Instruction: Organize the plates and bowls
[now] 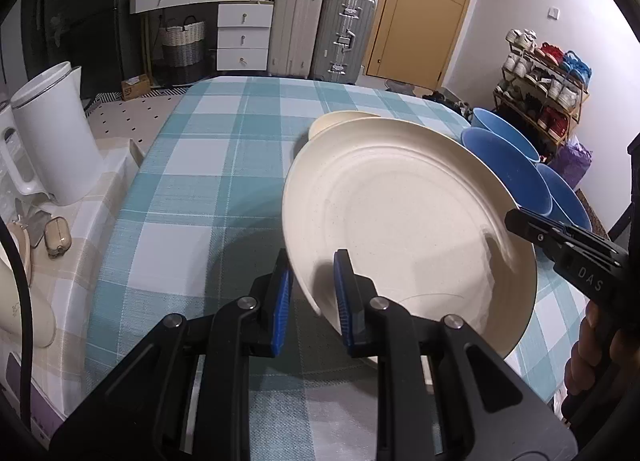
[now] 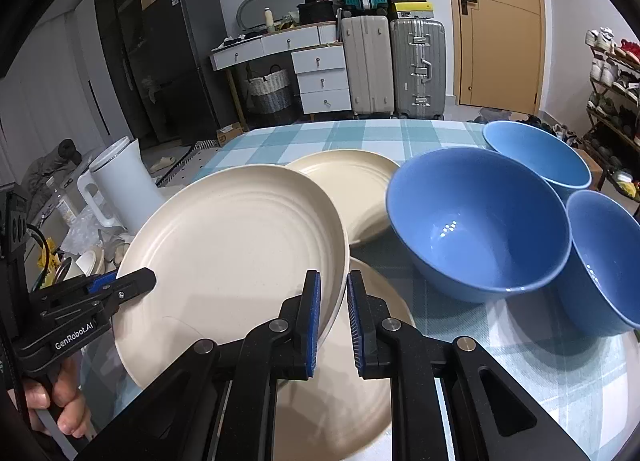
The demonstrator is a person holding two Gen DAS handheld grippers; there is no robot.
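Both black two-finger grippers, left [image 1: 312, 293] and right [image 2: 334, 321], pinch opposite rims of the large cream ribbed plate [image 2: 236, 245], lifted tilted above another cream plate [image 2: 340, 393] near three blue bowls [image 2: 476, 221]; uneven pull could slip it.

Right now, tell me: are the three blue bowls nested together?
No, the three blue bowls sit separately side by side on the checked tablecloth.

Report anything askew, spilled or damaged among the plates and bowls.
No spill or damage shows. The only oddity is the cream plate: it hangs tilted off the checked tablecloth, gripped at opposite rims by the left claw and right claw, above another plate. The three blue bowls stand upright.
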